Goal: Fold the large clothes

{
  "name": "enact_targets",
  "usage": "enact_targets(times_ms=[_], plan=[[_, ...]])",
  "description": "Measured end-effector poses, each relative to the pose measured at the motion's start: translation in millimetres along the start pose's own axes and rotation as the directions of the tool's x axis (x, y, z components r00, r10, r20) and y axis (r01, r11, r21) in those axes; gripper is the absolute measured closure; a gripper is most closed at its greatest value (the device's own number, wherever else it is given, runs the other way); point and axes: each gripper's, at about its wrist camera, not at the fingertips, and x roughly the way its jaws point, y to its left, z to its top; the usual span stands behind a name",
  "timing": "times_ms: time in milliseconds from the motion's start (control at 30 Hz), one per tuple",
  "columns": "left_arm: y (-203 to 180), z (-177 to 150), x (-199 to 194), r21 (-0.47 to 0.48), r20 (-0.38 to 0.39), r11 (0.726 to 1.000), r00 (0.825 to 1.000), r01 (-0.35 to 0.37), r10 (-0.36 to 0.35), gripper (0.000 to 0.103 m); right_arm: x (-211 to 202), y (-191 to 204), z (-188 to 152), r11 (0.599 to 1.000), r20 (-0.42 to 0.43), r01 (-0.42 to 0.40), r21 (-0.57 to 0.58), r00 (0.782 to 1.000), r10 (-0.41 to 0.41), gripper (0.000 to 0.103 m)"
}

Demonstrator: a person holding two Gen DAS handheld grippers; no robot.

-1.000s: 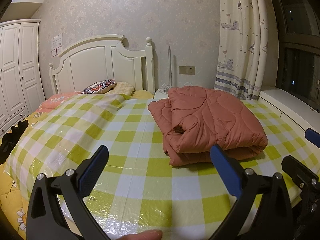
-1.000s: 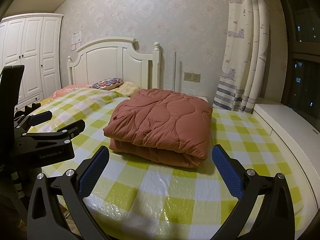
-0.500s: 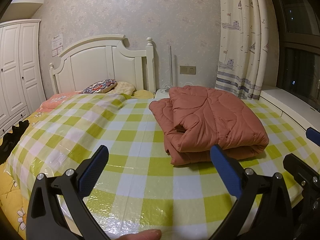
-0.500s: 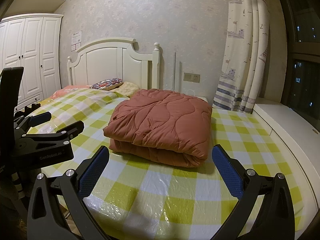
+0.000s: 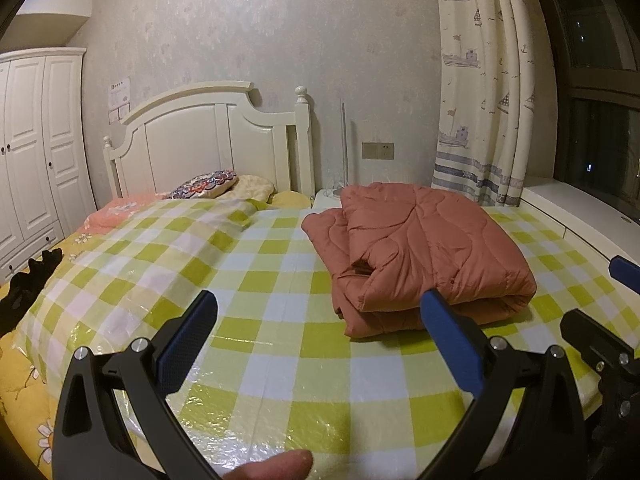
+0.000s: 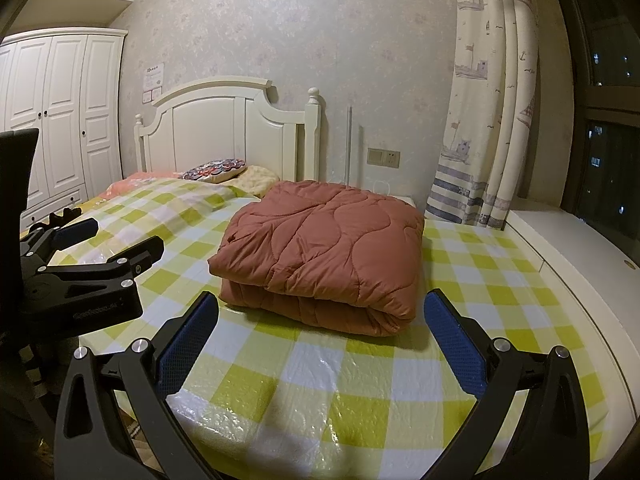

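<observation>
Rust quilted garment (image 6: 320,248) folded ahead of both hand-held grippers (image 5: 318,334) (image 6: 320,336), jaws spread, empty; fold looks finished; next: withdraw

I saw the rust-red quilted coat (image 5: 424,252) (image 6: 324,248) folded into a thick, puffy bundle, lying flat on the checked bed (image 5: 256,280) (image 6: 500,280).

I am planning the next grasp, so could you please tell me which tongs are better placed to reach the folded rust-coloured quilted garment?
Right, probably. The right tongs face the garment squarely, centred between open fingers. From the left tongs it lies off to the right.
</observation>
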Motion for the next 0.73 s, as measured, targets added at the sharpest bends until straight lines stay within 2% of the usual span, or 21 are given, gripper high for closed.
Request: enact_targets(times_ms=[300, 500, 567, 633, 733], plan=[[-2.5, 2.3, -13.1, 0.016, 0.066, 1.0, 0.998, 0.009, -0.01, 0.002, -4.3, -3.8, 0.8, 1.0, 0.025, 0.017, 0.013, 1.0, -0.017, 0.004], [2.8, -4.8, -11.2, 0.035, 0.153, 0.999, 0.988, -0.015, 0.01, 0.002, 3.5, -2.8, -2.9, 1.0, -0.002, 0.019, 0.011, 1.0, -0.019, 0.004], [9.2, -2.3, -0.6, 0.041, 0.103, 0.999, 0.995, 0.011, -0.015, 0.002, 9.1, 0.0, -3.5, 1.0, -0.015, 0.018, 0.003, 1.0, -0.018, 0.004], [21.9, -1.4, 18.6, 0.024, 0.002, 0.999, 0.999, 0.033, -0.033, 0.002, 17.1, 6.3, -4.0, 1.0, -0.029, 0.02, -0.017, 0.999, -0.02, 0.004], [49.2, -4.7, 40.5, -0.019, -0.057, 1.0, 0.998, -0.011, 0.01, 0.002, 28.2, 20.4, -5.5, 0.995, -0.046, 0.038, -0.094, 0.998, -0.042, 0.004]])
